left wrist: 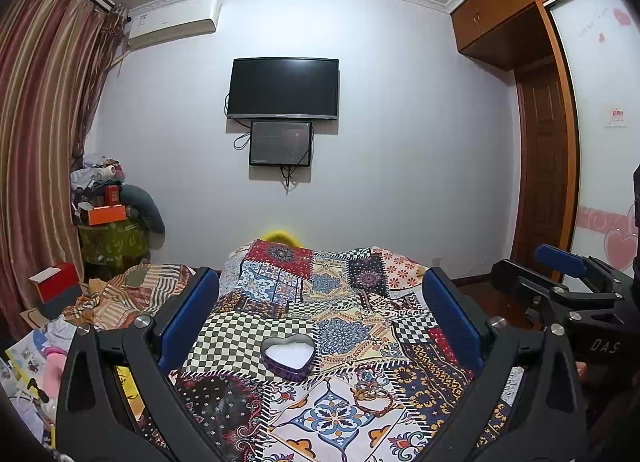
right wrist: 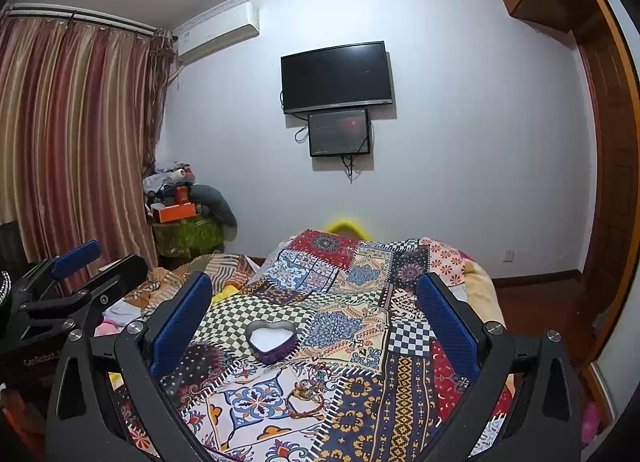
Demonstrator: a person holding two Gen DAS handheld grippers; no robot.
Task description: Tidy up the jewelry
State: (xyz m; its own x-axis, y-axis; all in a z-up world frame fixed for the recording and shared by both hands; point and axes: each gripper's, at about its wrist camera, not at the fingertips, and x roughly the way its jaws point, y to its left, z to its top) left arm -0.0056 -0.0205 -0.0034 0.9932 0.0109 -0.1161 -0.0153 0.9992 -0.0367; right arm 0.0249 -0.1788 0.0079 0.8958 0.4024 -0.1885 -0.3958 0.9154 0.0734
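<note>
On the patchwork-quilted bed [left wrist: 348, 302]: small tangle of thin bracelets [left wrist: 370, 392], pieces hard to tell apart, just beside open heart-shaped purple tin [left wrist: 288, 358]. Left tool [left wrist: 320, 322] and right tool [right wrist: 316, 318] spread wide, holding nothing.

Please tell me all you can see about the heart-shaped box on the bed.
The heart box is a small open container shaped like a heart, with no lid on it. Its wall looks like thin metal, dark purple outside and shiny grey at the rim. The inside looks white; I see no jewelry in it. It sits flat on the patchwork quilt, at the edge of a checkered patch. The bracelets lie nearer the cameras, apart from it. Neither hand-held gripper touches it.
</note>
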